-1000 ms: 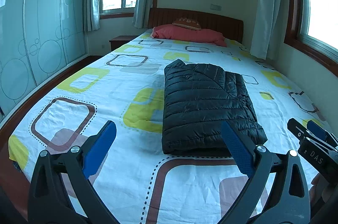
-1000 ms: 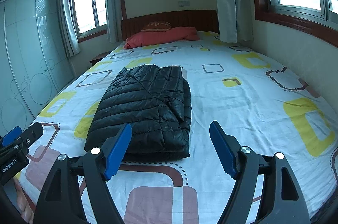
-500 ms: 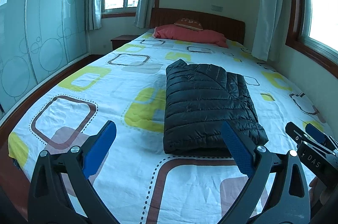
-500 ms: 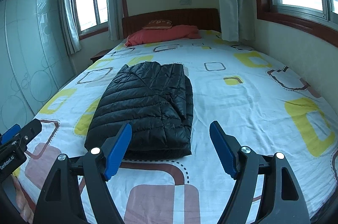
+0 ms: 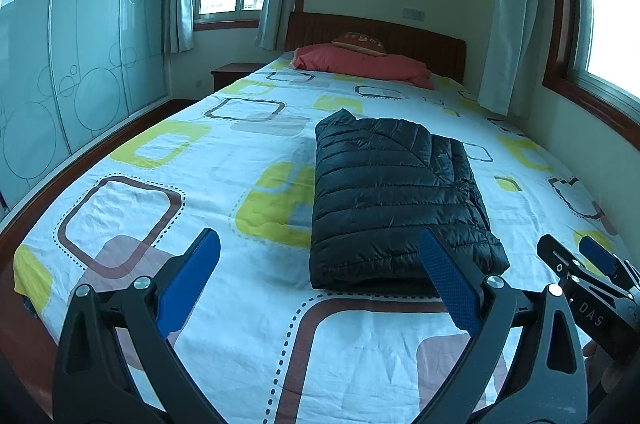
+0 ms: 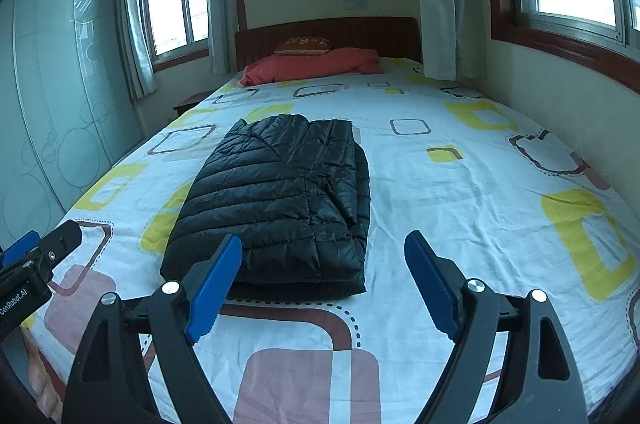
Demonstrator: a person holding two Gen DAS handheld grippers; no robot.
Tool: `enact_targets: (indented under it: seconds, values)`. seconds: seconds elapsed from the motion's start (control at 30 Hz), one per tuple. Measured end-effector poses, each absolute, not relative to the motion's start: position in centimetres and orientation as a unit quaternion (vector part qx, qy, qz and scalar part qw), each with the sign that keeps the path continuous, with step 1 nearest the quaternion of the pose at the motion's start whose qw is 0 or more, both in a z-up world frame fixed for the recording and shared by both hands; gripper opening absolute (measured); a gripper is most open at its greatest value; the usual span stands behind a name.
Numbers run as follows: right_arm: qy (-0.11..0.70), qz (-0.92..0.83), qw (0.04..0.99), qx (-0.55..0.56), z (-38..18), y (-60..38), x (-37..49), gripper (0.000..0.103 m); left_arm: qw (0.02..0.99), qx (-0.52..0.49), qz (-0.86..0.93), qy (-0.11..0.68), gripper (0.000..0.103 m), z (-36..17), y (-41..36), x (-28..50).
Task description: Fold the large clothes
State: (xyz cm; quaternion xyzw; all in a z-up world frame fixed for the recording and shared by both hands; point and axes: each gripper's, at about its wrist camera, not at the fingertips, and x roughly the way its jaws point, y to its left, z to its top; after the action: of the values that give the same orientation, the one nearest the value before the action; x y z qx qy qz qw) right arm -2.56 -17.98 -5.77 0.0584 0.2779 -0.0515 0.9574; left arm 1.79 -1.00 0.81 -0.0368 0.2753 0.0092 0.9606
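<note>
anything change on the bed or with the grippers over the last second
Only the right gripper changed: its jaws are opening a little wider, with nothing between them. Nothing was taken hold of or let go. The folded black puffer jacket lies in the same spot on the patterned bedsheet, the red pillow stays at the headboard, and the left gripper stays open and empty.

The left gripper point(image 5: 318, 276) points forward and slightly down, its blue-padded jaws spread wide with nothing gripped between them. The right gripper point(image 6: 323, 282), just beside it and angled alike, grips nothing either, and its jaws are opening.
</note>
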Motion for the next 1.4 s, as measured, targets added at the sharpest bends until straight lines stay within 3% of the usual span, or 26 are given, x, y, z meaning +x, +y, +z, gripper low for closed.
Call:
enact_targets:
  seconds: [0.8, 1.4]
  values:
    - [0.281, -0.053, 0.957, 0.053, -6.0, -18.0, -2.4, 0.083, 0.967, -0.003, 0.018, 0.253, 0.101, 1.4, -2.2, 1.8]
    - [0.31, -0.059, 0.947, 0.062, -9.1, -19.1, 0.0, 0.083, 0.957, -0.017, 0.019, 0.29, 0.101, -1.6, -1.1, 5.9]
